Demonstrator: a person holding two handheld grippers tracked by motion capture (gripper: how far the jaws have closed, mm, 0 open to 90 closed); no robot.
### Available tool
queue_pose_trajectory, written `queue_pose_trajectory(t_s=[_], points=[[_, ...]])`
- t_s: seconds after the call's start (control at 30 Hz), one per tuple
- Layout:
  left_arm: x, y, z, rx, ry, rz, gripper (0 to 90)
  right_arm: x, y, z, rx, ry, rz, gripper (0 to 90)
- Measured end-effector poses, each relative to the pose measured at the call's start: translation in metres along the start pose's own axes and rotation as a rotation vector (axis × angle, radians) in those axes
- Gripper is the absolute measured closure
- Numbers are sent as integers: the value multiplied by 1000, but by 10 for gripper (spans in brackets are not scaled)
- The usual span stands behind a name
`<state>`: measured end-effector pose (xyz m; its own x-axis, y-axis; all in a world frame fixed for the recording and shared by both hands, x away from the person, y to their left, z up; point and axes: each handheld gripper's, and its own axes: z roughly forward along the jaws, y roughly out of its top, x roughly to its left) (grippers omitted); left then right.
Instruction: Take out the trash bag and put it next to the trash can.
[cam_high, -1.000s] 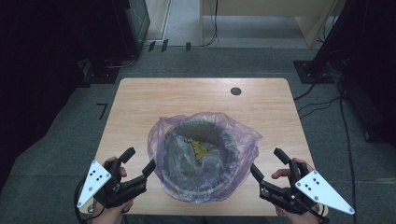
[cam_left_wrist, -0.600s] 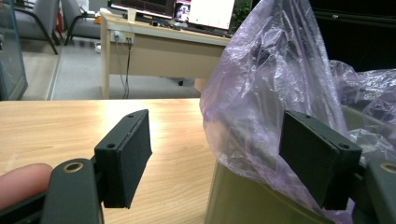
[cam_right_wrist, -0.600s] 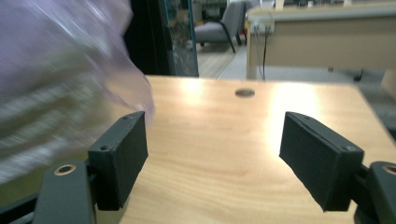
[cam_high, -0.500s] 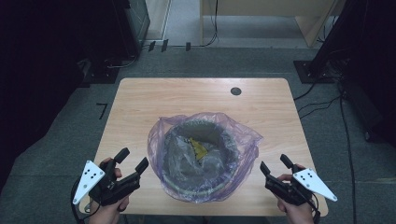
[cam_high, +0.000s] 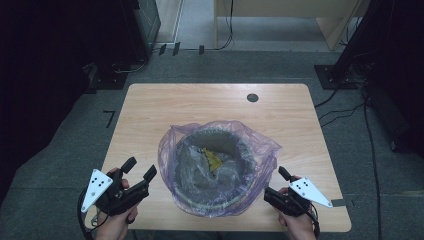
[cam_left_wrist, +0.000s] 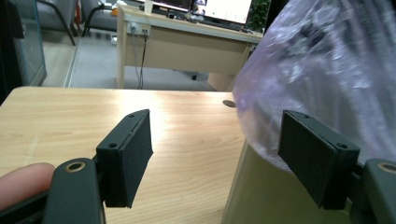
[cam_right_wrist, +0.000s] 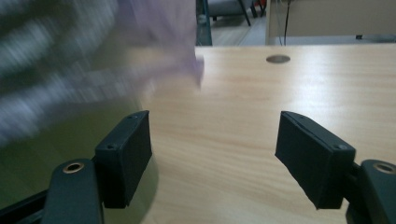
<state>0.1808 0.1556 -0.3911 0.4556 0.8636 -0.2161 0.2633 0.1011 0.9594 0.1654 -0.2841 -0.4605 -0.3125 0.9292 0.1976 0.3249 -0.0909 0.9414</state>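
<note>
A round bin (cam_high: 210, 200) lined with a translucent purple bag (cam_high: 260, 147) stands on the near middle of the wooden table (cam_high: 150, 110). A yellow scrap (cam_high: 213, 159) lies inside it. My left gripper (cam_high: 140, 168) is open just left of the bin. In the left gripper view its jaws (cam_left_wrist: 217, 154) bracket bare table, with the bag (cam_left_wrist: 327, 70) bulging behind the right one. My right gripper (cam_high: 275, 182) hangs low at the bin's right side. Its jaws have just been closing but stand open, with nothing between them. In the right gripper view (cam_right_wrist: 212, 154) the bin (cam_right_wrist: 56, 135) is a blur at left.
A dark cable hole (cam_high: 252, 97) sits in the far part of the tabletop. Grey carpet surrounds the table. Cables and dark equipment stands (cam_high: 350, 60) are at the far corners, and a pale wooden desk (cam_left_wrist: 187, 46) is beyond.
The right gripper has sunk toward the table beside the bin and its jaws have narrowed a little. The left gripper has drifted slightly lower and to the left.
</note>
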Motion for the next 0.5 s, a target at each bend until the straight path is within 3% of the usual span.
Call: queue_pose_trajectory(t_s=[0.23,0.33,0.5], points=[[-3,1,3,2,-17,-7,256,4,28,-18,-94,24,31,278],[-7,4,4,-5,-30,-2,256,12,39,-22,-116,59,24,278],[-14,7,5,-12,-52,3,256,26,53,-25,-152,79,-10,279]])
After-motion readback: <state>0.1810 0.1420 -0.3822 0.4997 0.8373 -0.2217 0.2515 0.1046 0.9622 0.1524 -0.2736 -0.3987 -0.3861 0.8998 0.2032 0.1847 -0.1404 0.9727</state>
